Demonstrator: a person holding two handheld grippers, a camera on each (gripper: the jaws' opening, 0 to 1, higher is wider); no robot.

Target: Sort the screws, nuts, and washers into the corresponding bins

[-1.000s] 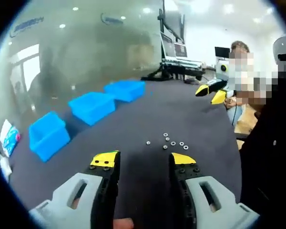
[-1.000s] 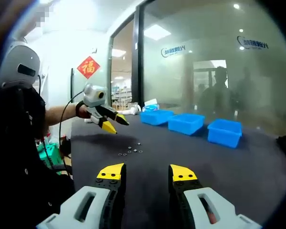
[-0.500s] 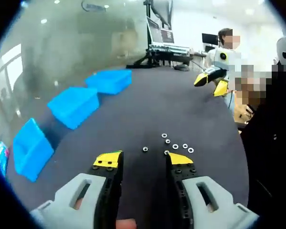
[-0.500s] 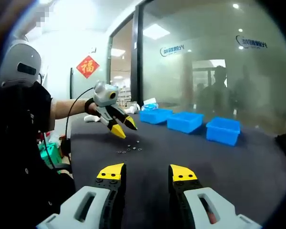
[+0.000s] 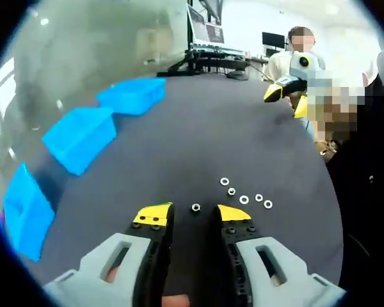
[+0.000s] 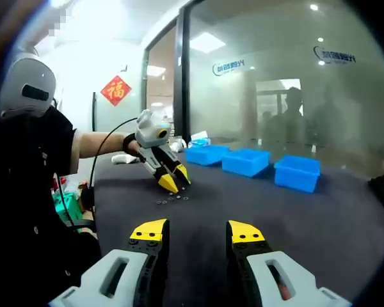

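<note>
Item: loose small hardware, a handful of ring-shaped pieces, nuts or washers as far as we can tell, lying flat on the dark table [image 5: 198, 141]. Location: we log one piece [image 5: 196, 207] just ahead of and between the tips of the left gripper [image 5: 192, 216], and a short scatter of five more [image 5: 244, 199] just to its right in the left gripper view. Destination: three blue bins [image 5: 79, 134] in a row along the far edge of the table, well apart from the hardware; which bin takes which kind we cannot tell. Left gripper: jaws apart with a narrow gap, holding nothing, lowered close to the cloth over the single piece. Right gripper [image 6: 197, 231]: jaws apart, empty, raised over bare table away from the pieces; in its view we see the left gripper tilted steeply down onto the scatter. Handling, in our judgement: each piece is rigid metal, very light, smooth and thin, so it should slide or flip on the cloth rather than lift cleanly, and may spring out of a hard pinch. We would take hold across the outer edge, jaw tips touching the cloth on opposite sides of the ring, and close gently. Nothing here is fragile; loss by dropping is our main concern.
</note>
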